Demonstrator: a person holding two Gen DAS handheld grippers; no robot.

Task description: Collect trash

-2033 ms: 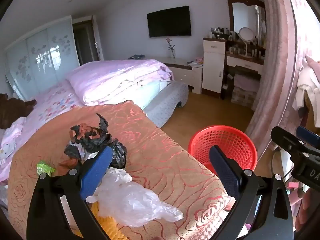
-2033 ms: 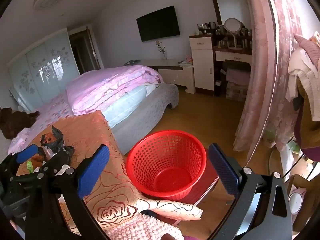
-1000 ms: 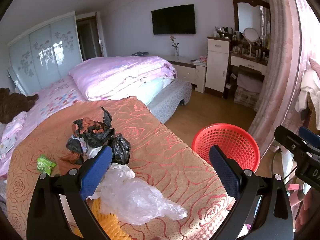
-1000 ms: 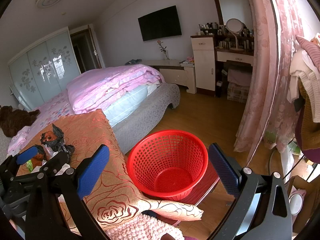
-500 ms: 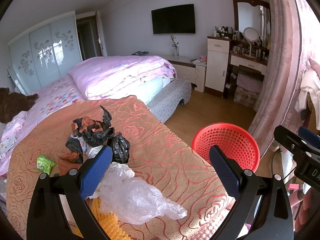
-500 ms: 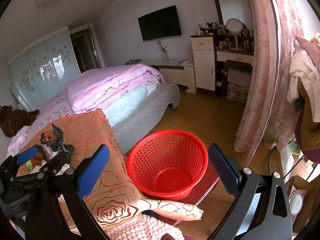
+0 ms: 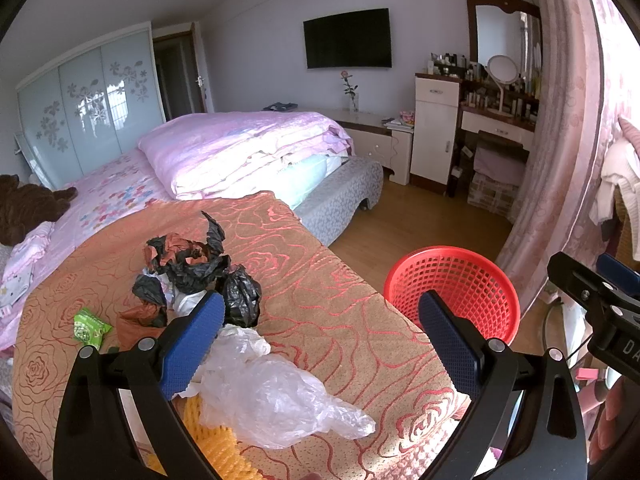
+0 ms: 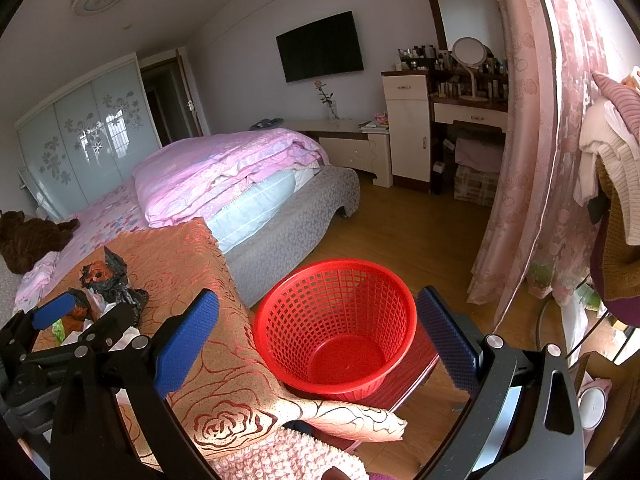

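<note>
A heap of trash lies on the orange rose-patterned bedspread (image 7: pixel 328 320): crumpled black bags (image 7: pixel 196 264), a clear plastic bag (image 7: pixel 276 396), a green snack packet (image 7: pixel 89 327) and a yellow foam net (image 7: pixel 216 452). My left gripper (image 7: pixel 320 340) is open and empty, just above the clear bag. A red mesh basket (image 8: pixel 340 328) stands empty on a red stool beside the bed. My right gripper (image 8: pixel 316 340) is open and empty, over the basket. The black bags also show in the right wrist view (image 8: pixel 108 276).
A pink quilt (image 7: pixel 248 148) is folded on the bed behind the trash. A pink curtain (image 8: pixel 532 160) hangs at the right. A dresser with a mirror (image 8: pixel 460 92) stands at the back wall. Wooden floor (image 8: pixel 420 232) lies between the bed and the curtain.
The left wrist view has shifted slightly, so the trash heap sits a little further right and nearer. The right gripper has barely moved. Both grippers stay open.
</note>
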